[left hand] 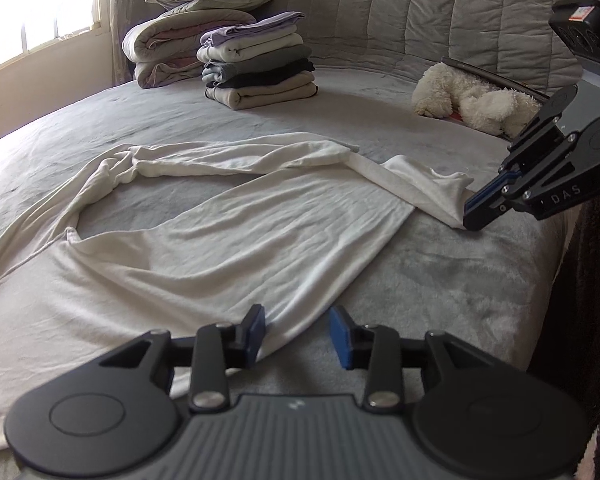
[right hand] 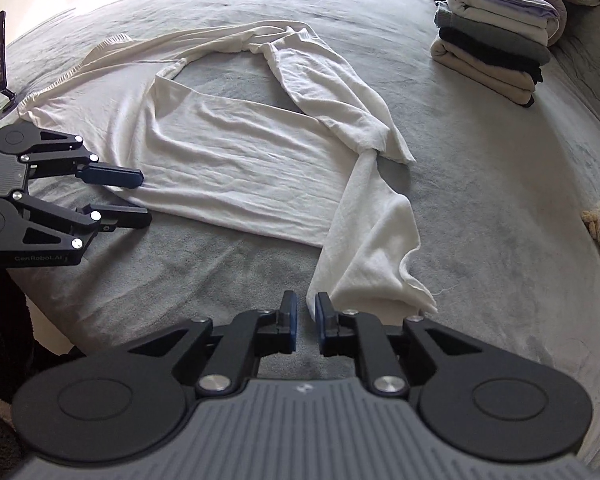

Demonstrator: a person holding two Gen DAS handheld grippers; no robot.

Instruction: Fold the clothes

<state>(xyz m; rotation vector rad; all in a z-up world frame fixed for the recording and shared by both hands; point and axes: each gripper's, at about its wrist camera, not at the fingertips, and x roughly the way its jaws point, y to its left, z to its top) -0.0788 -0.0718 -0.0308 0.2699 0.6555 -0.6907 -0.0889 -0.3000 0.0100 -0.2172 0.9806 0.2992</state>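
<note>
White garment (right hand: 228, 160) spread on bed (right hand: 480, 200).
Left hand-held gripper (left hand: 298, 334) parted over hem; right hand-held gripper (right hand: 306, 320) narrowly parted, gripping nothing.

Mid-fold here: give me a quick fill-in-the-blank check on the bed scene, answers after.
1. The garment spread flat on the grey bed is a ____ long-sleeved top.
2. The stack of folded clothes has a ____ item on the very bottom.
3. The fluffy white soft toy lies near the ____ claw.
4. The left claw has its jaws ____, over the top's hem.

Missing words: white; beige; right; open
</note>
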